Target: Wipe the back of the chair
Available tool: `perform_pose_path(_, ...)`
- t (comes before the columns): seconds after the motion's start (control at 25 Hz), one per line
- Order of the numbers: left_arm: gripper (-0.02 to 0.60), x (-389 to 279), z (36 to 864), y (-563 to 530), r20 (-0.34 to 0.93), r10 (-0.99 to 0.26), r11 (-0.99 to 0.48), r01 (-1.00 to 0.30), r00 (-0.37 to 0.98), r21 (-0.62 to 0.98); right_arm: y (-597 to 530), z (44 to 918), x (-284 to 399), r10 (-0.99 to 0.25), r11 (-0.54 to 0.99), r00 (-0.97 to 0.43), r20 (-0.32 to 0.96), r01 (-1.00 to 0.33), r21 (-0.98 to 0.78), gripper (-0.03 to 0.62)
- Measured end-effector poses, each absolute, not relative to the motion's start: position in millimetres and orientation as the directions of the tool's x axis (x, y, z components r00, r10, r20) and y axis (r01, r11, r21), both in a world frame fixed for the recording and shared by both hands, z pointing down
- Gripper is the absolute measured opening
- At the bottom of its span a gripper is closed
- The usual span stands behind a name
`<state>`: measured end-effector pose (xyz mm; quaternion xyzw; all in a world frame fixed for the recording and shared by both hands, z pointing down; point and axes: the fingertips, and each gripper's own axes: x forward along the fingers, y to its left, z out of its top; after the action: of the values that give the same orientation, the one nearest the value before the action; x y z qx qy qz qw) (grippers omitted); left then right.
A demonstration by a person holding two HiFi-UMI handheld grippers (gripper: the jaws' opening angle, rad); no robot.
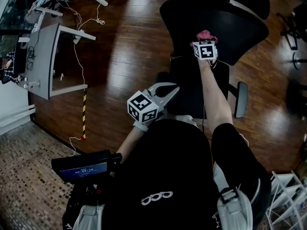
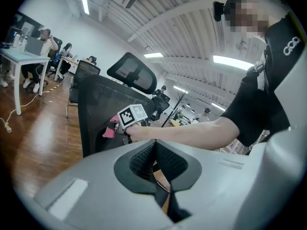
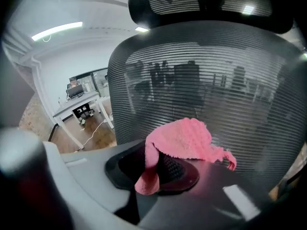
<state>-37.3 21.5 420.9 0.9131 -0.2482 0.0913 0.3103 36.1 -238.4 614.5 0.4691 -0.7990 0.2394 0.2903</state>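
My right gripper (image 3: 160, 169) is clamped on a pink cloth (image 3: 184, 138). One fold is pinched between the jaws and the rest is bunched over the top of them. In the right gripper view the cloth sits against the lower middle of the black mesh back (image 3: 216, 80) of the chair (image 1: 216, 18), and appears to touch it. The headrest (image 3: 206, 1) is above. In the head view my right arm reaches straight out over the seat (image 1: 187, 97) to the backrest, on a wooden floor (image 1: 124, 47).

My left gripper (image 2: 156, 164) is empty, with its jaws closed pad to pad. It hangs low near my body, just beside the seat and well apart from the cloth.

I judge that the wiping is under way, with most of the mesh yet to be covered.

To do it well, I would:
- Push the loose bunch of cloth flat against the mesh, so fabric meets the surface rather than the hard jaw tips.
- Sweep in long, overlapping passes that follow the horizontal ribs.
- Work from just under the headrest down to the bottom edge.
- Use light pressure, because the mesh will likely give and the chair may swivel away.
- Brace the frame with the idle left gripper if the chair does swivel.
- Hold a firm pinch, so the cloth does not drag out.
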Motion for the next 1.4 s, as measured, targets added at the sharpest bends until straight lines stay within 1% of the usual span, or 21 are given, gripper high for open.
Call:
perform_pose_path(0.28, -0.01, -45.2, 428.1, 27.4, 0.335, -0.399, -0.678, -0.521, 0.854, 0.519, -231.3, 621.1, -21.4, -0.558, 0.539, -0.48, 0.677, -0.83, -0.144, 0.045)
perform_pose_path(0.44, -0.009, -50.7, 434.3, 30.7, 0.342, -0.381, -0.674, -0.511, 0.859, 0.533, -228.2, 621.3, -50.8, -0.535, 0.586, -0.51, 0.673, -0.798, -0.14, 0.044)
perform_pose_path(0.84, -0.009, -57.0, 468.7, 2.4, 0.357, -0.353, -0.672, -0.5, 0.865, 0.547, -226.3, 631.5, -81.4, -0.511, 0.636, -0.539, 0.67, -0.761, -0.128, 0.046)
perform_pose_path(0.96, -0.009, -63.0, 478.2, -10.1, 0.363, -0.354, -0.667, -0.505, 0.862, 0.548, -219.3, 628.3, -92.5, -0.49, 0.659, -0.573, 0.657, -0.737, -0.15, 0.044)
perform_pose_path(1.12, -0.009, -73.9, 488.6, -22.2, 0.377, -0.354, -0.659, -0.514, 0.856, 0.549, -207.5, 625.6, -124.9, -0.426, 0.72, -0.656, 0.623, -0.663, -0.205, 0.045)
perform_pose_path(1.32, -0.009, -96.9, 503.1, -30.1, 0.408, -0.36, -0.637, -0.541, 0.839, 0.549, -181.1, 632.0, -183.6, -0.244, 0.808, -0.8, 0.548, -0.48, -0.342, 0.044)
perform_pose_path(1.4, -0.009, -103.6, 508.5, -31.6, 0.419, -0.362, -0.631, -0.55, 0.833, 0.548, -176.5, 639.9, -191.9, -0.221, 0.823, -0.808, 0.547, -0.455, -0.34, 0.044)
